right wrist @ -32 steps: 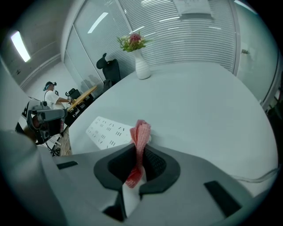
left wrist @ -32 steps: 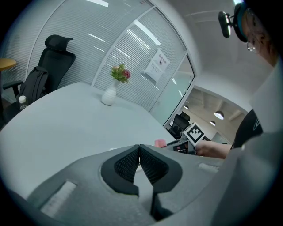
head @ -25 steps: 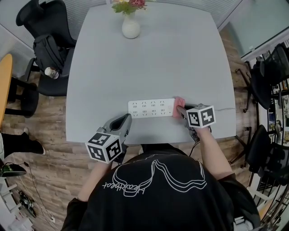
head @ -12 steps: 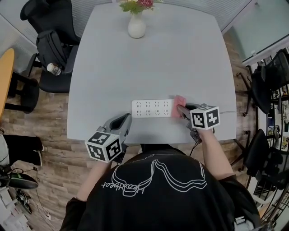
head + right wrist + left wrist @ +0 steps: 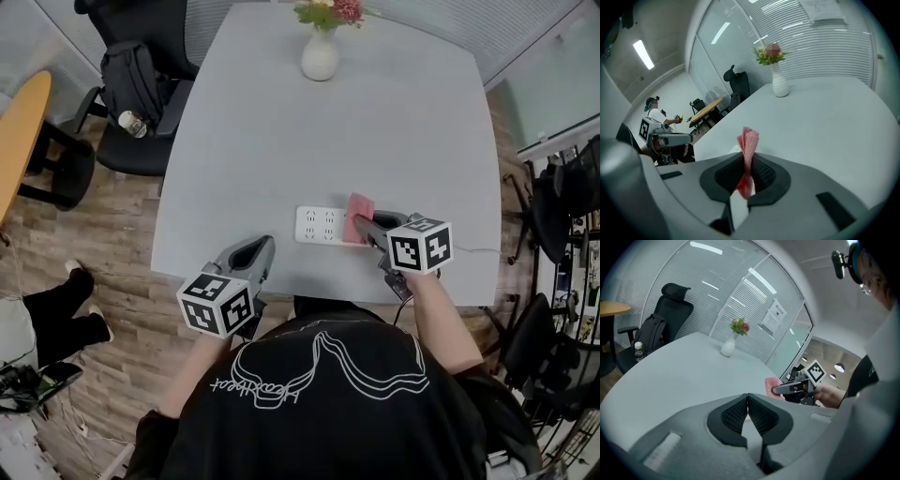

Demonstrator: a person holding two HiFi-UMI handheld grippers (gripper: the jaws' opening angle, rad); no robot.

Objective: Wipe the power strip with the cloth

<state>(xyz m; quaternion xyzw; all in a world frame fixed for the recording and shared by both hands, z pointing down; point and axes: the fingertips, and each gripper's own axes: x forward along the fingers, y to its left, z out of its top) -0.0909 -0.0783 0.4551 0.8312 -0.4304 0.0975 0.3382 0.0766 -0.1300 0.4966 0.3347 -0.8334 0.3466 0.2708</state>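
Observation:
A white power strip lies on the grey table near its front edge. My right gripper is shut on a pink cloth, which rests over the strip's right part and hides it. In the right gripper view the cloth stands pinched between the jaws of my right gripper. My left gripper hovers at the table's front edge, left of the strip, with its jaws shut on nothing; the left gripper view shows the left gripper closed, and the cloth ahead to the right.
A white vase with flowers stands at the table's far side. Black office chairs with a backpack and bottle are at the left, and more chairs at the right. A wooden table's edge shows far left.
My right gripper has slid the pink cloth leftward along the power strip, so it now covers more of the strip. The head view has shifted. The left gripper has stayed put.

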